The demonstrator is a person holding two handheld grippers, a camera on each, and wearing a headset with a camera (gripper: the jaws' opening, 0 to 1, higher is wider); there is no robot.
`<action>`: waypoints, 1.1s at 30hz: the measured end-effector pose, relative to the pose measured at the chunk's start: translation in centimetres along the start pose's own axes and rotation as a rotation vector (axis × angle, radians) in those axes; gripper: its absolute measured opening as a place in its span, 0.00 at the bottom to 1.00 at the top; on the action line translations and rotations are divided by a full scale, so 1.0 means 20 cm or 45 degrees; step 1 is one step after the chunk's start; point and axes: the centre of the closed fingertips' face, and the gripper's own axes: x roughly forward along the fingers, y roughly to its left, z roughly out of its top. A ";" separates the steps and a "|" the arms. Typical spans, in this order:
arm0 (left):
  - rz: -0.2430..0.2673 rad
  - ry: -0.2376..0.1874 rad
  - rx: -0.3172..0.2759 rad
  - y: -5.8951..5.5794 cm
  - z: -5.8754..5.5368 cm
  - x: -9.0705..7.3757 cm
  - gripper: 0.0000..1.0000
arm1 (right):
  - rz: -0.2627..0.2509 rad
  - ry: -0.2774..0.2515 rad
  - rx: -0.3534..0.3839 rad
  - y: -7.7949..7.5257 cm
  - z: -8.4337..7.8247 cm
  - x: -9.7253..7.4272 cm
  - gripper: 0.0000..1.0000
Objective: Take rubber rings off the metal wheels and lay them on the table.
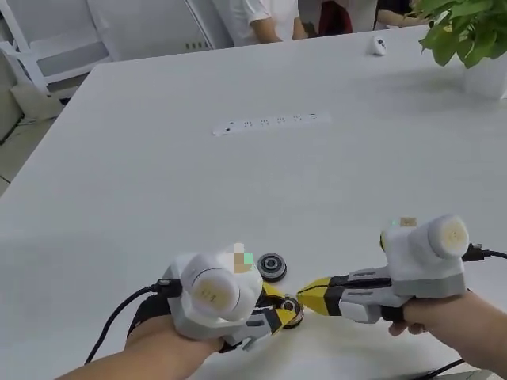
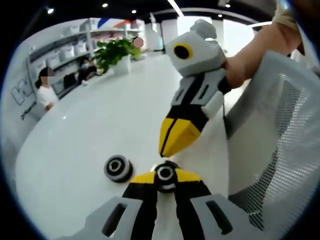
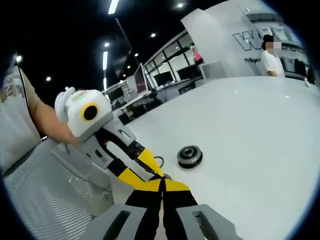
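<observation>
Fingers (image 2: 142, 180) of the left gripper (image 2: 165, 184): clamped narrow on a small round metal wheel (image 2: 165, 174), held low over the wide white tabletop (image 1: 238, 182) and close to its near edge. Fingers (image 3: 178, 188) of the right gripper (image 3: 161, 183): pressed together into one yellow point, aimed at the wheel's rim from the opposite side. Cannot tell whether that point touches the black rubber ring (image 2: 166, 165) around the wheel or pinches any of it.

Largest worry, the tabletop itself: smooth, bare, with the edge just behind the work and a grey mesh chair (image 2: 280, 150) beyond it. Risk of a dropped wheel rolling off and out of reach.

Next, the two grippers, nearly tip to tip. Risk of a hard push knocking fingers against fingers, or levering the wheel sideways out of a grip that covers little of it. Calls for a slow, shallow approach.

Then the second metal wheel (image 1: 272, 266), lying flat on the tabletop just beyond the left gripper, ring apparently on. Risk of a swinging gripper sweeping it away.

Smallest, the ring: thin and probably stretchy. Risk of the point sliding over it without catching, of a half-peeled ring snapping back into its groove, or of a freed one flicking away instead of being laid down.
</observation>
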 end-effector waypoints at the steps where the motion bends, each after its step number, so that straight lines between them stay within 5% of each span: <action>1: 0.000 0.000 -0.001 0.00 0.00 0.00 0.13 | 0.001 0.007 -0.023 0.00 -0.01 0.00 0.00; 9: 0.000 -0.002 -0.003 0.00 0.00 -0.01 0.13 | 0.026 0.023 -0.109 0.03 -0.04 0.00 0.21; 11: 0.000 -0.003 -0.005 0.00 0.00 -0.01 0.13 | 0.027 0.074 -0.178 0.04 -0.08 0.00 0.25; 33: 0.001 -0.011 -0.015 0.01 0.00 0.00 0.13 | 0.028 0.174 -0.381 0.01 -0.12 0.11 0.27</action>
